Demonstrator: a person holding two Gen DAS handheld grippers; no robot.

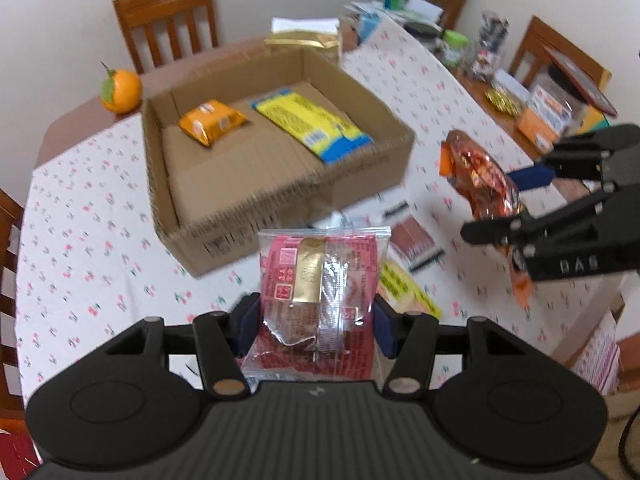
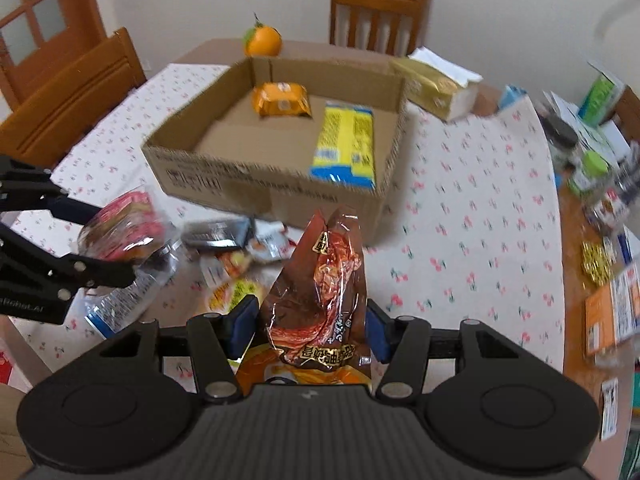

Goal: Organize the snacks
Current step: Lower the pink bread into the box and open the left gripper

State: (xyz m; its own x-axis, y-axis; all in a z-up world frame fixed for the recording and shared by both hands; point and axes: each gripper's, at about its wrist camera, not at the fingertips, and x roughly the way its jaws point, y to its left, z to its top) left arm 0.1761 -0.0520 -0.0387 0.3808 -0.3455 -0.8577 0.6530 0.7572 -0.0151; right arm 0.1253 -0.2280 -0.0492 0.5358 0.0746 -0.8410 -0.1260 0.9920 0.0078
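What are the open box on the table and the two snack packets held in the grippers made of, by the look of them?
Box: corrugated cardboard, matte brown; its cut rim looks ridged.
Pink packet in the left gripper: thin plastic film, partly clear, glossy, with a gold strip.
Brown-orange packet in the right gripper: shiny crinkled film, probably foil-lined plastic, judging by the bright creased glints.

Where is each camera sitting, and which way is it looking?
Left wrist view: sits on the left gripper, looking down past its fingers at the red snack packet it holds; the right gripper shows at the right edge.
Right wrist view: sits on the right gripper, looking down at the brown snack bag it holds; the left gripper shows at the left edge.
Both views share the cardboard box, the orange and the flowery tablecloth.
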